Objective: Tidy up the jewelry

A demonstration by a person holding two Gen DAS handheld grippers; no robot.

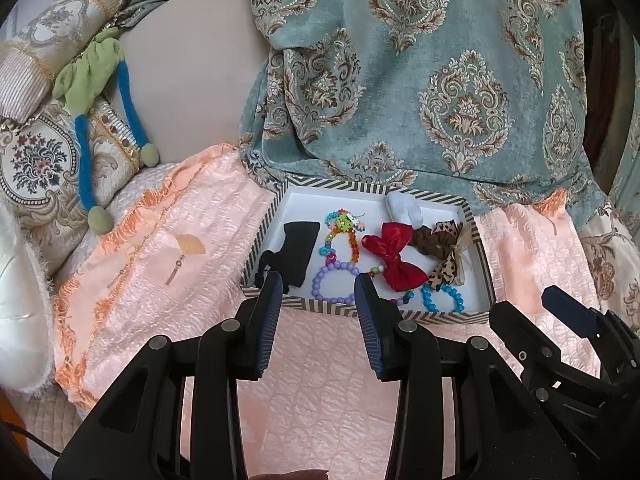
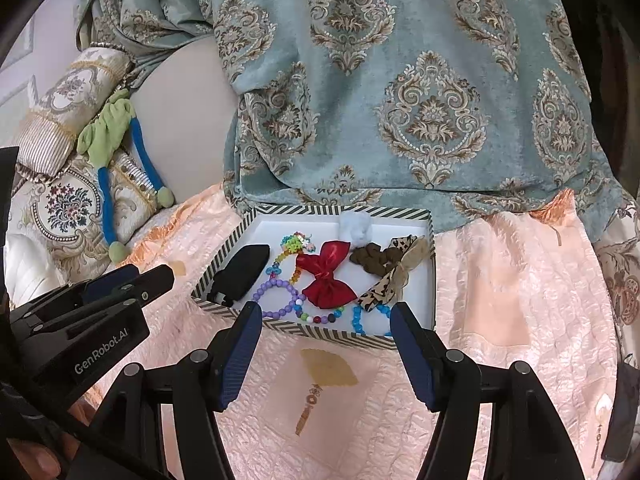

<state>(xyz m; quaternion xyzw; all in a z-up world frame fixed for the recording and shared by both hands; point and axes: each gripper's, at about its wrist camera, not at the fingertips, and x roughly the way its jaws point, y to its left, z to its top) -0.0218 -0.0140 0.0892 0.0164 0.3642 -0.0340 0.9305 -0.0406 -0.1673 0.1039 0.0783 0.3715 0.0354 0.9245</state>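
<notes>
A shallow white tray with a striped rim (image 1: 476, 236) (image 2: 431, 240) lies on a pink quilt. In it are a red bow (image 1: 396, 258) (image 2: 326, 276), a leopard-print bow (image 1: 450, 258) (image 2: 394, 276), a purple bead bracelet (image 1: 332, 284) (image 2: 276, 292), a blue bead bracelet (image 1: 442, 298) (image 2: 366, 318), a multicoloured bead necklace (image 1: 344, 224) (image 2: 294, 246), a black hair clip (image 1: 296, 252) (image 2: 240, 274) and a white scrunchie (image 1: 404, 206) (image 2: 356, 226). My left gripper (image 1: 318, 294) is open and empty just before the tray's near rim. My right gripper (image 2: 326, 322) is open and empty at the near rim.
A teal patterned blanket (image 1: 420, 72) (image 2: 400, 80) hangs behind the tray. Embroidered cushions (image 1: 44, 160) (image 2: 68, 208) and a green and blue cloth toy (image 1: 96, 92) (image 2: 116, 152) lie at the left. The pink quilt (image 1: 312, 392) (image 2: 500, 320) spreads around the tray.
</notes>
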